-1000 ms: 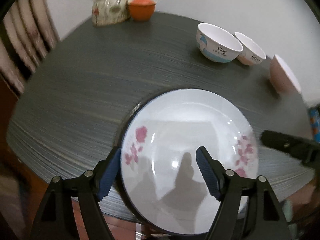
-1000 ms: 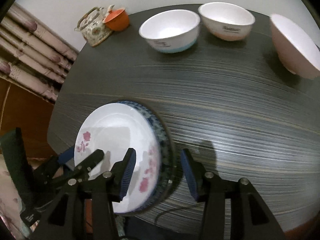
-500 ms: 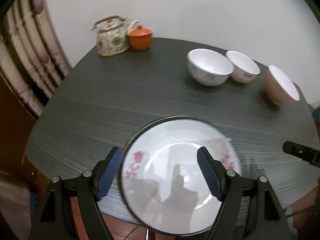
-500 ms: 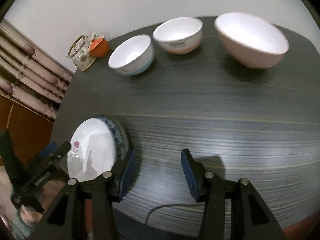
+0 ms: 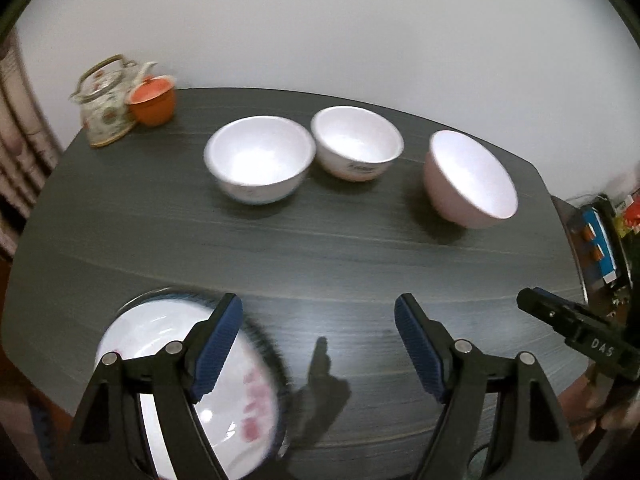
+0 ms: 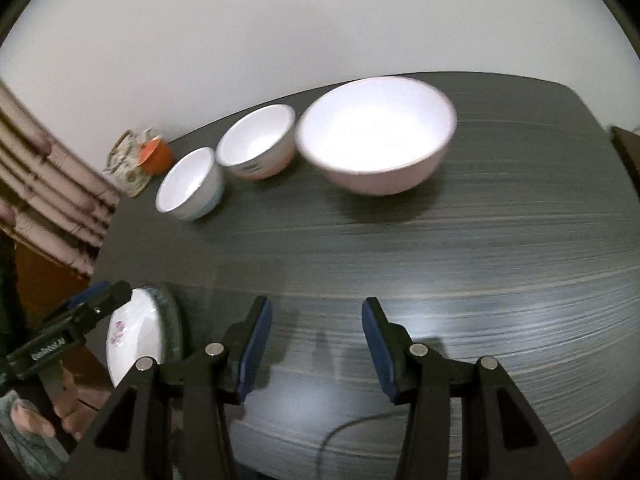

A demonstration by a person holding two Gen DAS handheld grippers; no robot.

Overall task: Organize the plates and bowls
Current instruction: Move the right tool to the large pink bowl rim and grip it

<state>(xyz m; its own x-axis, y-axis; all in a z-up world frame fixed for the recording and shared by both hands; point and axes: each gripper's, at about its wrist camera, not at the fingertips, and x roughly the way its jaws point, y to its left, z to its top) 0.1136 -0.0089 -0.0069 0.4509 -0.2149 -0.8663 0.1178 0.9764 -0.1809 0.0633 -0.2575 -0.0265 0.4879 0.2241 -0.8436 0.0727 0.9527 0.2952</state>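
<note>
Both grippers have pulled up and away from the plates since a second ago: the left gripper [image 5: 318, 344], which then framed the flowered plate between its pads, now hangs over bare tabletop with the plate off to its left, and the right gripper [image 6: 317, 342] has swung from the plate stack toward the bowls.

Two plates sit stacked at the near left edge of the dark wood-grain table [image 5: 320, 248]: a white plate with pink flowers [image 5: 192, 364] on top of a blue-rimmed plate [image 6: 173, 322] (only its rim shows). Neither gripper touches them.

Three bowls stand in a row near the far edge, all upright and empty: a white bowl with a blue band [image 5: 259, 159], a white bowl with a pinkish base [image 5: 357, 143] just beside it, and a larger pink bowl [image 5: 470, 179] set a little apart to the right. In the right wrist view the pink bowl [image 6: 376, 134] is the nearest and largest.

One floral teapot [image 5: 105, 100] and one orange lidded cup [image 5: 153, 99] stand together at the far left corner, with a curtain [image 6: 48, 196] beyond.

Left jaws are spread wide, with nothing between the blue pads. Right jaws stand narrower yet apart, also empty, above bare table. Part of a hand [image 6: 30, 420] shows beneath the left tool in the right wrist view.
</note>
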